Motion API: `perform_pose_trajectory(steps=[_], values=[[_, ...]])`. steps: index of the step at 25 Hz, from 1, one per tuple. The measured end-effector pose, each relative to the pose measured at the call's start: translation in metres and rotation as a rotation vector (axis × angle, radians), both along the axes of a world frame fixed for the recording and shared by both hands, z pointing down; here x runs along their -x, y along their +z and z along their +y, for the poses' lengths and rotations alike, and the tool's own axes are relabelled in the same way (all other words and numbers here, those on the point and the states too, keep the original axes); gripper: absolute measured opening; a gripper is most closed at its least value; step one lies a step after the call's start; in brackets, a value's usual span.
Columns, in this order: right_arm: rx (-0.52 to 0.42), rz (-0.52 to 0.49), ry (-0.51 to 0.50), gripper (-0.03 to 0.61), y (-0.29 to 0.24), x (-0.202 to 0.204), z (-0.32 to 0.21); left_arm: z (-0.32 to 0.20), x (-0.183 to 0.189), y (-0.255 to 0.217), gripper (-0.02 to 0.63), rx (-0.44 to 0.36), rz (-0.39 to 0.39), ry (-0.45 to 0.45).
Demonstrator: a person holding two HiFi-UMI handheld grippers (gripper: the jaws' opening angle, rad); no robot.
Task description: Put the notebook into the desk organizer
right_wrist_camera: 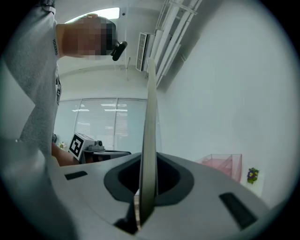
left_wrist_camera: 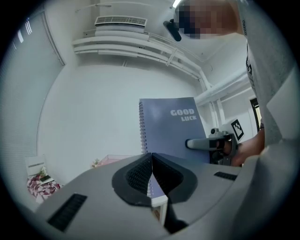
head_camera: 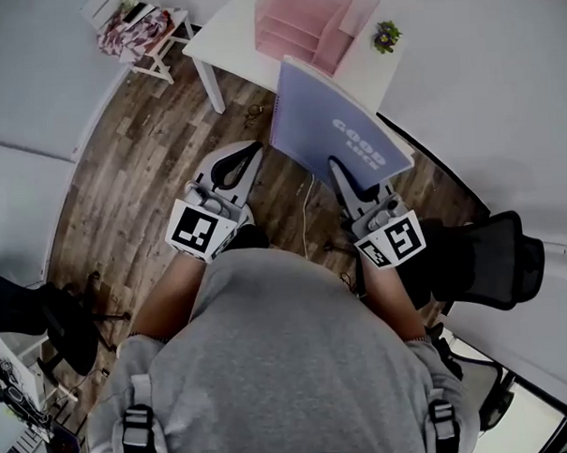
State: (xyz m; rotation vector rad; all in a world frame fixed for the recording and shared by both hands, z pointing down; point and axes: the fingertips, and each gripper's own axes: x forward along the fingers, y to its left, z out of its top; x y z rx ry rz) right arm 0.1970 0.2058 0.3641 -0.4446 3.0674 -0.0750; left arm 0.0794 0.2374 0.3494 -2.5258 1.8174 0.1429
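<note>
Notebook (head_camera: 328, 123) is hanging in the air in front of me, standing on edge with its cover turned toward the head camera, above the wood floor (head_camera: 140, 171) and short of the white table (head_camera: 221, 38). My right gripper (head_camera: 338, 168) is clamping its lower edge. In the right gripper view the book is running straight up between the two pads, and both are pressing on it. My left gripper (head_camera: 251, 153) is idling at nine o'clock of the right one, jaws pressed together on nothing, clear of the book's spiral side.

The pink desk organizer (head_camera: 301, 25) is sitting on the table at twelve o'clock from the notebook, with a small potted plant (head_camera: 385, 36) at its three o'clock. I am judging this as the carry stage: grip made, insertion not yet begun.

To do it well, I am planning to hold the book upright and line its thin edge up with one of the organizer's compartments, entering from above. With only one edge pinched, the far end may be swinging, so I am favouring a slow approach. I am also readying the left gripper to steady the spiral side, and steering wide of the plant.
</note>
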Motion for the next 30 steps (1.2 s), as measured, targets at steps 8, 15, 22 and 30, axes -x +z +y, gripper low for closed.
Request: perform_pose_trajectory(steps=[8,15,22,30], values=[[0.026,0.011,0.059,0.041,0.003,0.086,-0.053,-0.057,0.083,-0.007,0.020,0.005,-0.006,0.075],[0.048,0.022,0.100,0.041,0.011,0.117,-0.097,-0.101,0.126,0.007,0.020,0.028,0.014,0.079],[0.053,0.012,0.123,0.041,0.014,0.139,-0.155,-0.152,0.151,0.013,0.020,0.053,0.023,0.085],[0.079,-0.018,0.145,0.041,0.014,0.155,-0.250,-0.248,0.165,0.004,0.020,0.057,-0.009,0.102]])
